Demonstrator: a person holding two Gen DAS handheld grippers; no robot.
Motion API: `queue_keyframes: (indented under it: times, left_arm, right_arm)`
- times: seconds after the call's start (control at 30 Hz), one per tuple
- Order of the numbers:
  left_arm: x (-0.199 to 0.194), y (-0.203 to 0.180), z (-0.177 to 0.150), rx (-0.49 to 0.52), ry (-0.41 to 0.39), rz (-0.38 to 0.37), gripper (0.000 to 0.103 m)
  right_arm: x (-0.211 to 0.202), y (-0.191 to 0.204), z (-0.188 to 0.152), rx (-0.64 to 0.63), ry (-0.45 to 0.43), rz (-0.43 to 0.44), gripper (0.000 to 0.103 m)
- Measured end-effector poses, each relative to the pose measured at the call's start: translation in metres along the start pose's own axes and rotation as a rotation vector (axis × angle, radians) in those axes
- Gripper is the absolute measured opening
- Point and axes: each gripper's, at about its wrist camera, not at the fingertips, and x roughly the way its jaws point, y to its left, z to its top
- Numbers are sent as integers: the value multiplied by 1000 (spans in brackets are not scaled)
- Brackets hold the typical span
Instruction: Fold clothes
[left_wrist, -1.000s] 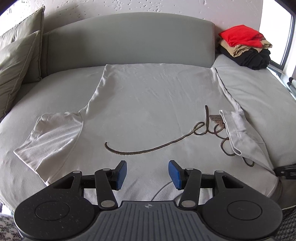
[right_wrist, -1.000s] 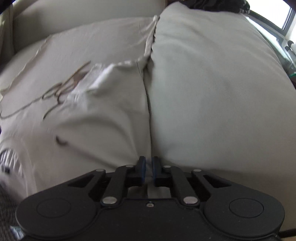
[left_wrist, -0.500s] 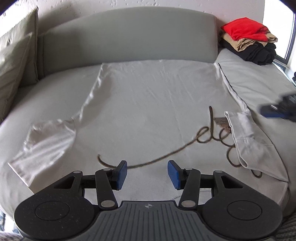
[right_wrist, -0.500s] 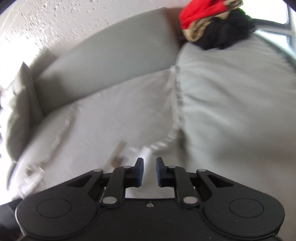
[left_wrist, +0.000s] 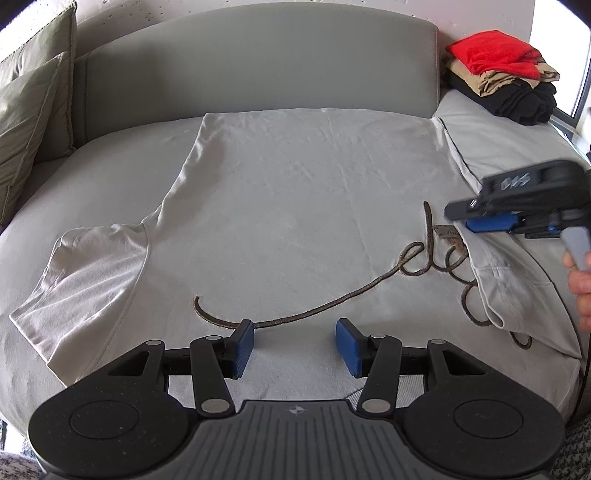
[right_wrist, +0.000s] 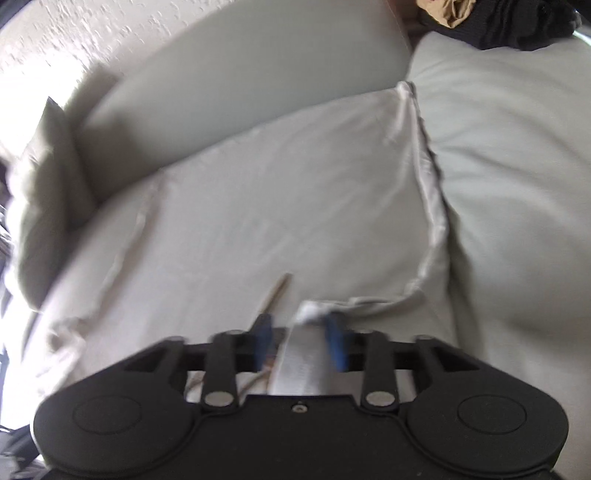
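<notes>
The left gripper (left_wrist: 294, 345) holds its blue pads (left_wrist: 242, 347) apart with nothing between them, poised above the near hem of the white T-shirt (left_wrist: 295, 206), close by the start of the brown script line (left_wrist: 332, 306) sewn across the cloth. The right gripper (right_wrist: 301, 339) has just been opening – its jaws now stand narrowly apart, and the folded-in right sleeve (left_wrist: 517, 288) lies in the gap between them, though the blurred view does not show the pads pressing on it. In the left wrist view that gripper hangs over the sleeve's upper corner, with a hand (left_wrist: 580, 284) on its handle at the frame's right edge.

Outward from there, the shirt lies flat and spread on the round grey bed (left_wrist: 92, 192). Its left sleeve (left_wrist: 85, 280) is still laid out to the side, with bare mattress beyond it; the far hem runs straight along the padded headboard (left_wrist: 258, 62). The shirt's right edge follows the seam of a neighbouring cushion (right_wrist: 517, 184). At the far right corner sits a stack of folded clothes (left_wrist: 506, 74) – red over tan over black – well apart from the shirt. Pillows (left_wrist: 29, 103) lean at the far left.
</notes>
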Motion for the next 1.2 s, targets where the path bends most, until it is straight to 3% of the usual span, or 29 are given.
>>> queue_keyframes:
  times: [0.03, 0.1, 0.13, 0.23, 0.3, 0.37, 0.4, 0.47, 0.5, 0.67, 0.83, 0.87, 0.93, 1.03, 1.2]
  left_arm:
    - [-1, 0, 0, -2, -1, 1, 49]
    - [-3, 1, -1, 1, -7, 0, 49]
    - [-4, 0, -2, 3, -10, -2, 49]
    - [-6, 0, -3, 11, -15, -2, 49]
    - [-7, 0, -4, 10, -21, 14, 49]
    - [-9, 3, -5, 3, -26, 24, 49]
    - [-10, 5, -6, -4, -28, 25, 49]
    - [-13, 10, -7, -19, -32, 27, 49]
    - [-14, 12, -8, -27, -34, 28, 49]
    - [-17, 21, -14, -46, -32, 46, 48]
    - [-16, 27, -18, -41, -24, 74, 48]
    - [-17, 28, -19, -44, -23, 74, 48]
    - [-18, 29, -21, -43, -19, 75, 48]
    - [-20, 29, -23, -30, -21, 86, 48]
    - [-29, 34, -28, -30, -35, 72, 48]
  right_arm:
    - [-9, -2, 1, 27, -27, 14, 34]
    - [-27, -2, 0, 39, -85, -48, 28]
    - [-36, -2, -2, 31, -104, -89, 20]
    - [-36, -5, -16, 28, -32, -128, 17]
    - [-32, 5, -30, 3, 34, -105, 17]
    - [-40, 31, -48, -105, 38, -64, 20]
    - [-45, 42, -56, -155, 51, -5, 20]
    - [-58, 48, -65, -128, 70, 123, 19]
    - [-65, 47, -67, -102, 45, 127, 19]
    - [-83, 13, -60, 45, -60, -46, 19]
    - [-68, 10, -75, -200, -2, -483, 17]
    - [-66, 4, -81, -236, 30, -539, 8]
    - [-66, -5, -88, -249, 75, -574, 0]
    - [-71, -12, -98, -244, 112, -600, 0]
    - [-103, -7, -99, -150, -35, -484, 4]
